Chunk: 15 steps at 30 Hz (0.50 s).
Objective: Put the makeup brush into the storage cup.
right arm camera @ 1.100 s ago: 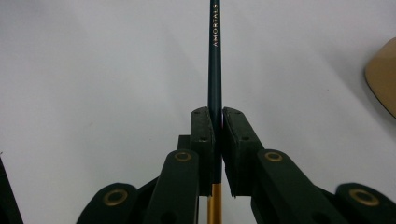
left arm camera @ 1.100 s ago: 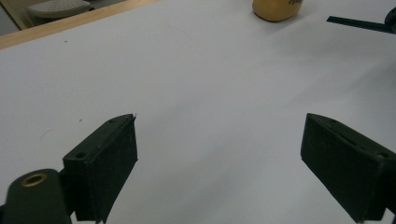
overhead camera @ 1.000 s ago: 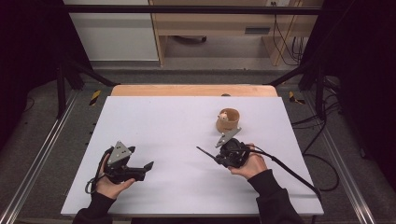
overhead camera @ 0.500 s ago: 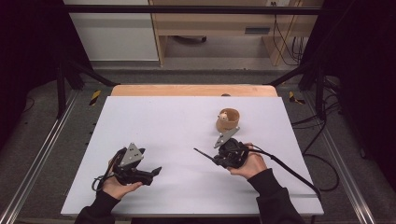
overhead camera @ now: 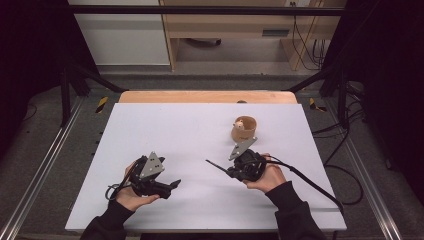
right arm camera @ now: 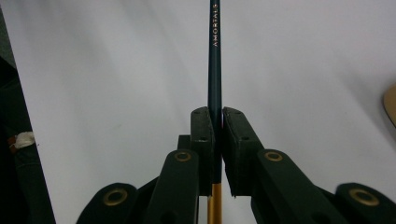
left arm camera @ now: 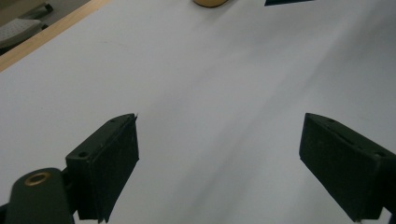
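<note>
Two grippers, one pencil and one small wooden cup [overhead camera: 244,128] sit over a white surface [overhead camera: 170,130]. Left gripper [overhead camera: 172,185], at 7 o'clock, has shifted rightward since a second ago; its jaws gape wide, empty. Right gripper [overhead camera: 220,169], at 5 o'clock, clamps the dark pencil [right arm camera: 215,56]. Cup stands at 1 o'clock.

On the white rectangular table [overhead camera: 165,130], the round tan wooden cup [overhead camera: 244,128] stood toward the far right. Just before it sat the right gripper [overhead camera: 220,168], its slender dark pencil [right arm camera: 215,60] pointing left. The left gripper [overhead camera: 172,184] sat well apart, near-left.
</note>
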{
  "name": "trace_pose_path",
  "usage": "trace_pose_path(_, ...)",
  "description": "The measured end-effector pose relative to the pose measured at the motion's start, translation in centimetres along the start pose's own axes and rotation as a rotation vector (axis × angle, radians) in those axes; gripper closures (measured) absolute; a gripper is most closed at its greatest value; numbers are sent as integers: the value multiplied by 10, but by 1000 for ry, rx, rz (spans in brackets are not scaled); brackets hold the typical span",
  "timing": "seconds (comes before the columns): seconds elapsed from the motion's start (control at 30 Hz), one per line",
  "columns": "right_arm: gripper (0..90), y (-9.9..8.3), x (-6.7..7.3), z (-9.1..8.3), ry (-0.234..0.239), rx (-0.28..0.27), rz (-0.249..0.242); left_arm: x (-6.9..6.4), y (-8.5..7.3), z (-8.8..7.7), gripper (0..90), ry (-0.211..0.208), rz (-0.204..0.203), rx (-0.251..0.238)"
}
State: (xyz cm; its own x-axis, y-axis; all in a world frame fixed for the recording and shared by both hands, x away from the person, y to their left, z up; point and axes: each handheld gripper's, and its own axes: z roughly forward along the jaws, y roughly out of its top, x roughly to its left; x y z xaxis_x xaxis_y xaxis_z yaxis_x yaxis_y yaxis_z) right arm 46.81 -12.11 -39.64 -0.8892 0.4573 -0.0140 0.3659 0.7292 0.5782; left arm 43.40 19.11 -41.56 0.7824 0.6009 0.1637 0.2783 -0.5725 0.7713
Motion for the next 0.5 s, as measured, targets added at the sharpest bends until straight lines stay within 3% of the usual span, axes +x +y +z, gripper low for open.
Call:
trace_pose_path(0.2, 831, 0, 0, 1, 10, 9, -7, -1, 5, 5, 126, -12, 43, 17)
trace_pose_path(0.33, 831, 0, 0, 1, 12, 10, -9, -3, 13, 7, 131, -26, 108, 38)
trace_pose_path(0.5, 831, 0, 1, 2, 20, 18, -5, -5, 20, 10, 141, -33, 157, 46)
